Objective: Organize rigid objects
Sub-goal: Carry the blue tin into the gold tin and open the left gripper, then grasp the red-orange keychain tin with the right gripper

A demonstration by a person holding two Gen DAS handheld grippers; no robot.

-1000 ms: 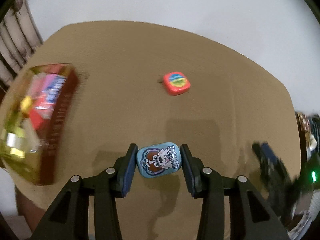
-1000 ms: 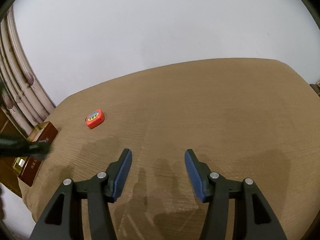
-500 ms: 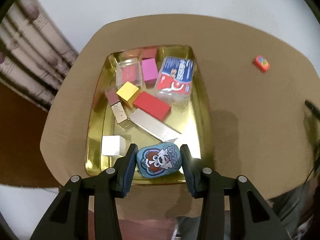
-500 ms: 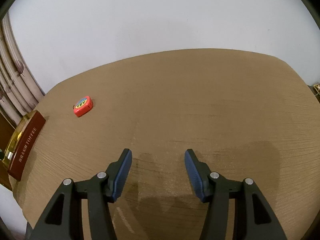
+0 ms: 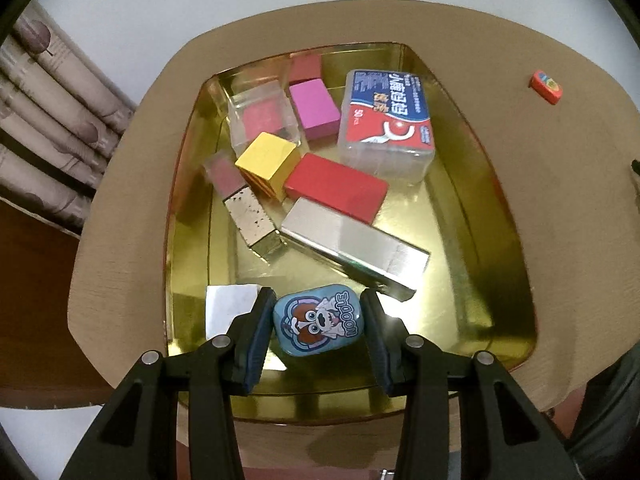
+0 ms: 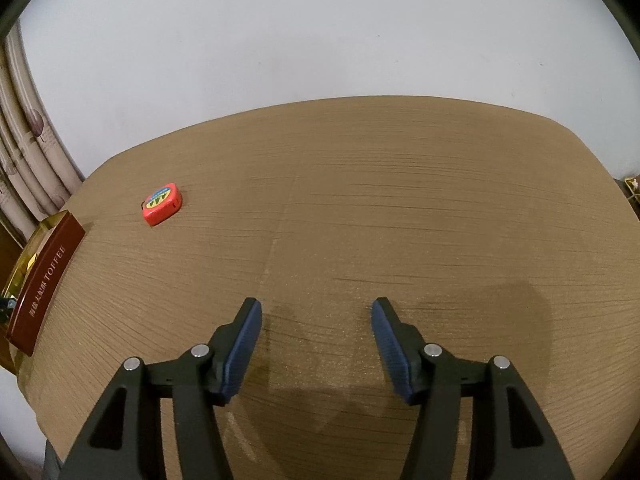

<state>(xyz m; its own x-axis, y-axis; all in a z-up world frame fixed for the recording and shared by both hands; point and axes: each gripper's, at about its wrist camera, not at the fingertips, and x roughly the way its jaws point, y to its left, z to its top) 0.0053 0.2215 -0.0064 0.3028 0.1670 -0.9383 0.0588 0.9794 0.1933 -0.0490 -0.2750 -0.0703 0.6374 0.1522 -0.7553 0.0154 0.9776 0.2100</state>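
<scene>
- Left wrist view: left gripper (image 5: pixel 319 322) clamps a small blue tin (image 5: pixel 319 321) with a cartoon dog on its lid, one pad on each short side, lid facing the camera. It hangs over the near end of the gold tray (image 5: pixel 516 312), lower centre of the frame.
- Tray already holds: a white block (image 5: pixel 228 310) just left of the left finger, a silver bar (image 5: pixel 356 246) lying diagonally above the tin, a red block (image 5: pixel 336 192), a yellow cube (image 5: pixel 266 160), a pink block (image 5: pixel 314 110), a clear box (image 5: pixel 262 118) and a floss-pick box (image 5: pixel 386 118) at upper right.
- Judgement: step in hand is the drop of the tin into the tray.
- Bare gold floor shows at lower right of the tray, right of the tin and below the silver bar (best landing spot, I think).
- To do it well: shift slightly right, away from the white block, lower until the tin sits close to the floor, then spread the fingers; a release from height would likely bounce it against the silver bar.
- Keep the left finger off the white block when opening.
- Right wrist view: right gripper (image 6: pixel 316 340) is spread wide and carries nothing, over bare table (image 6: pixel 400 220).
- Orange tape measure (image 6: pixel 162 204) lies loose at upper left of that view, near the tray's outer wall; probably the next pick.
</scene>
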